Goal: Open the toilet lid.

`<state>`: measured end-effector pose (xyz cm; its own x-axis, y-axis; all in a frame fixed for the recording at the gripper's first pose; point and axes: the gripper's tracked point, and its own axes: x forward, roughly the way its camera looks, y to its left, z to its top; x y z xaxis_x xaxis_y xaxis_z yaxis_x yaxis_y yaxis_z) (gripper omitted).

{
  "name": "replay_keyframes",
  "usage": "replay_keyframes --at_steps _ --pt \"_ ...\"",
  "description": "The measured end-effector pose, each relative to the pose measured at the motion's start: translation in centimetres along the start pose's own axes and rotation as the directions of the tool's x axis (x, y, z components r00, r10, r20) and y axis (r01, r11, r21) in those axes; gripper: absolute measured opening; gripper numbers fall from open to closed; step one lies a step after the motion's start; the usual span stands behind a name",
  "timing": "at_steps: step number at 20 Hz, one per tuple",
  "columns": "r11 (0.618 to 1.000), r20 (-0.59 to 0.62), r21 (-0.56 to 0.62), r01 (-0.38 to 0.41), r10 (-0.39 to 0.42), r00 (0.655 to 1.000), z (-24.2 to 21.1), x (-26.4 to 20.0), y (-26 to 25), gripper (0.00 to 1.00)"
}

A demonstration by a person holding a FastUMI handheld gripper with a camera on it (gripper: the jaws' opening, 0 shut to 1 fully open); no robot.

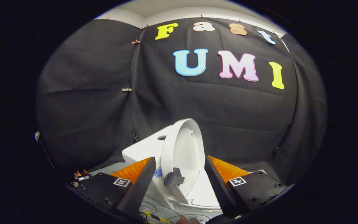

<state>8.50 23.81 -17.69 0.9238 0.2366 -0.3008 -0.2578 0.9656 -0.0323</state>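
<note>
Toilet (141, 152): just ahead of the fingers, tank on the far side toward the cloth wall (89, 102).
Lid (183, 149): raised near upright between the fingers, tilted back toward the tank, inner face showing. Judged nearly open.
Gripper (179, 183): fingers spread wide, one each side of the lid, apparently pressing on nothing.
Knob (173, 179) on the lid's near edge: between the fingers, closer to the left one.
To finish: push gently on the lid until resting against the tank; avoid slamming.
Wires (157, 214): below the fingers; keep clear.
</note>
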Motion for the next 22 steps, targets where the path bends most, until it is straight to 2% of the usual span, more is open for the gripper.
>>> replay_keyframes --at_steps 3,5,11,17,22 --pt "0.999 0.057 0.027 -0.028 0.026 0.998 4.8 -1.3 -2.4 0.98" --pt "0.999 0.086 0.042 -0.019 0.015 0.996 7.3 -2.9 -5.2 0.98" --pt "0.996 0.227 0.013 0.090 -0.091 0.970 13.0 -9.8 -12.7 0.97" --pt "0.991 0.287 0.032 0.132 -0.136 0.948 14.1 -15.7 -16.7 0.96" --pt "0.986 0.289 0.016 0.164 -0.162 0.944 14.3 -16.9 -18.9 0.96"
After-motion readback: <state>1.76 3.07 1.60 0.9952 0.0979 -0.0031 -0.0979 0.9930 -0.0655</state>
